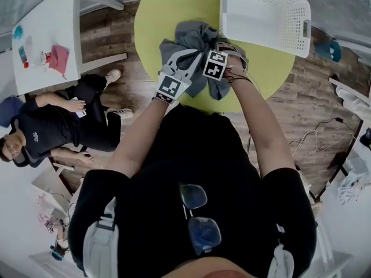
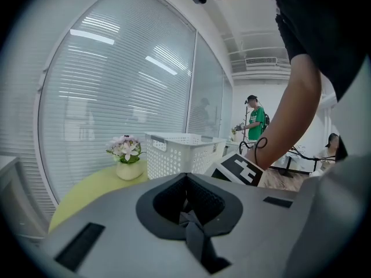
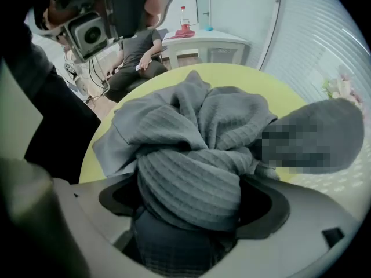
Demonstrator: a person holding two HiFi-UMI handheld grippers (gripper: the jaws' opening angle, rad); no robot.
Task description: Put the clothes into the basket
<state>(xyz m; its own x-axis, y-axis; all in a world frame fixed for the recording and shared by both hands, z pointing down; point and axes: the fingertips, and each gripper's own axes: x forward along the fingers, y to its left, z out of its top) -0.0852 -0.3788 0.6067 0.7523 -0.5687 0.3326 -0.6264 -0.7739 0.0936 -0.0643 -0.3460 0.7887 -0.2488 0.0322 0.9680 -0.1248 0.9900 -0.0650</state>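
Observation:
A crumpled pile of grey clothes (image 1: 197, 39) lies on the round yellow-green table (image 1: 168, 10), close to the white perforated basket (image 1: 290, 28) at the table's far right. My right gripper (image 1: 223, 50) rests on the pile's right side. In the right gripper view its jaws (image 3: 194, 196) stand wide, and a ribbed grey fold (image 3: 191, 178) bulges between them with dark gaps on both sides. My left gripper (image 1: 188, 57) hovers at the pile's near left. In the left gripper view its jaws (image 2: 186, 198) meet with no cloth between them, and it faces the basket (image 2: 179, 152).
A small pot of flowers (image 2: 127, 155) stands on the table beside the basket. A person sits on the floor at the left (image 1: 58, 120), next to a white table (image 1: 40, 16). Cables (image 1: 324, 132) trail over the wood floor at the right.

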